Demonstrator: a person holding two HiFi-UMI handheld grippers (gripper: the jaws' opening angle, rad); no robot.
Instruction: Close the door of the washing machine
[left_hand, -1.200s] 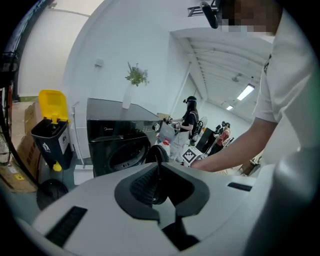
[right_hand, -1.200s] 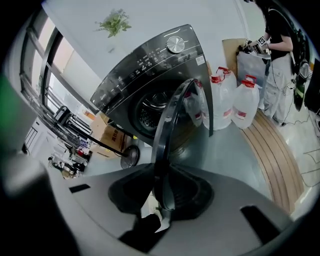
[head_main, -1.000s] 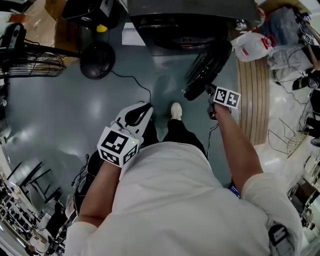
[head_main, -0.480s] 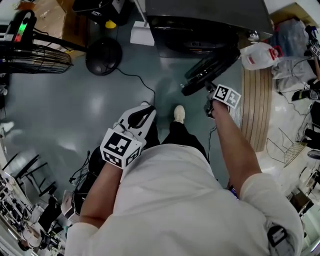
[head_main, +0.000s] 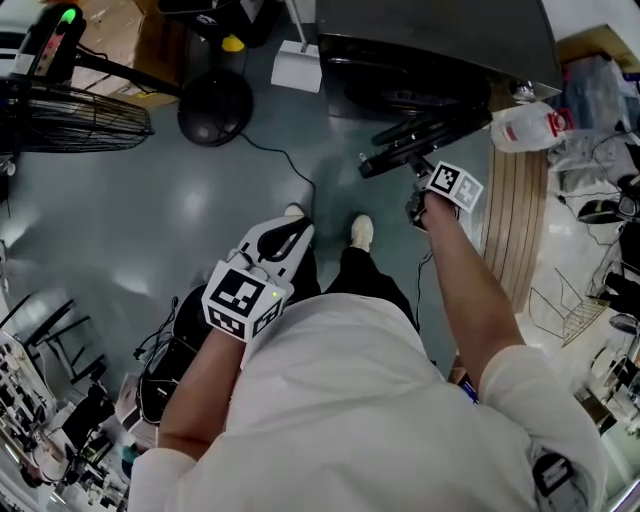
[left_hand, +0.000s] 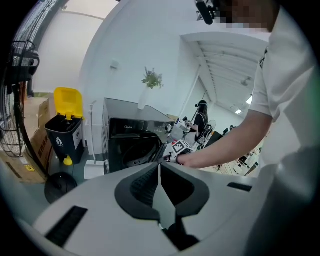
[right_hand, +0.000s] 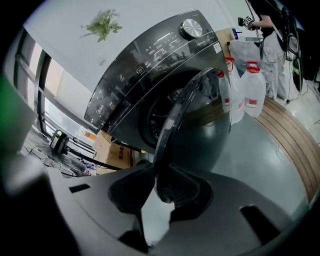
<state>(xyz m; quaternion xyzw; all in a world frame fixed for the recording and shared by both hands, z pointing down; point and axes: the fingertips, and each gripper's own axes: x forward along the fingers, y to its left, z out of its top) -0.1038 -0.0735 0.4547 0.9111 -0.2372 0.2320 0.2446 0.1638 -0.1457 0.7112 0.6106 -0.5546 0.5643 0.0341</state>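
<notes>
Where the one door (head_main: 425, 135) hangs half-open before the one washer (head_main: 430, 40), the right gripper (head_main: 417, 170) clamps its rim; the left gripper (head_main: 285, 228) is closed, empty. Two jugs (right_hand: 252, 90) stand beside the washer. The door hides most of the drum (right_hand: 156, 120).

Dark front-loading washing machine, its door half open

The washing machine (head_main: 430, 40) stands at the far edge of the grey floor (head_main: 150, 220). Its round, dark-rimmed glass door (head_main: 425, 140), hinged on the right, juts out at an angle from the open drum mouth.
</notes>
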